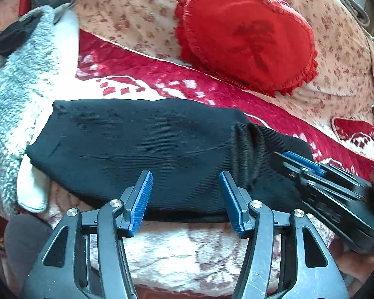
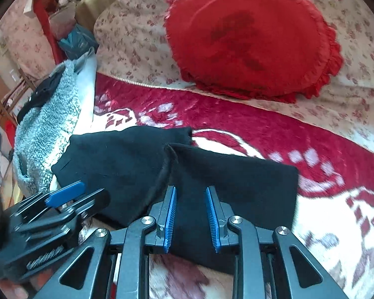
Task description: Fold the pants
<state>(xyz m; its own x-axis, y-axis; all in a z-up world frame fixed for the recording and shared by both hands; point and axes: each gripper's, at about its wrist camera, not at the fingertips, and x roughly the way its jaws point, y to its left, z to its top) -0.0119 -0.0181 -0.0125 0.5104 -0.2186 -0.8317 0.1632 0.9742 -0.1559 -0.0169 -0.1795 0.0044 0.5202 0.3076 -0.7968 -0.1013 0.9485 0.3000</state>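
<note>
the black ribbed knit pants (image 1: 147, 149) lie already folded into a long bundle on the plush red-and-cream patterned blanket (image 1: 177, 246), close to its near edge, long axis running left to right across both grippers. the left gripper (image 1: 185, 199) sits just at the near edge of the bundle, blue ribbed pads spread apart, nothing between them, aimed at the middle stretch. the right gripper (image 2: 190, 215) hangs over the right-hand section, jaws parted and empty, past a bunched ridge where the cloth doubles over. by my read each arm has its own half, the right nearer the free right end, so that end likely gets carried leftward along the axis. soft, floppy knit, will sag. a fluffy grey fleece (image 1: 15, 94) touches the left end; a red frilled heart cushion (image 1: 246, 35) lies well beyond, toward the blanket's far edge.
</note>
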